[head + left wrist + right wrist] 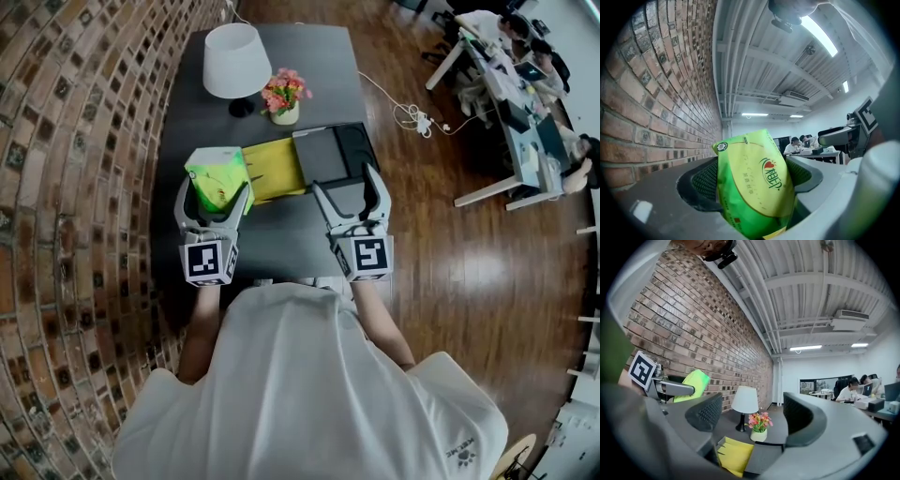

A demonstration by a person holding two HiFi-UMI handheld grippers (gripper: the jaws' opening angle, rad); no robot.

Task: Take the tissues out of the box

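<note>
A green and yellow tissue pack [217, 176] is held up above the dark table [272, 234], with my left gripper [215, 199] shut on its lower part. In the left gripper view the tissue pack [754, 180] fills the gap between the two jaws and tilts upward. My right gripper [350, 190] stands open with nothing between its jaws, hovering over the open box [323, 159]. The right gripper view looks past its open jaws [750, 416] at the box's yellow lining [733, 455] and shows the tissue pack [691, 384] raised at the left.
A white lamp [235, 61] and a small vase of pink flowers [285, 97] stand at the table's far end. A brick wall [75, 187] runs along the left. To the right are a wooden floor, a cable [412, 117] and desks with seated people [525, 84].
</note>
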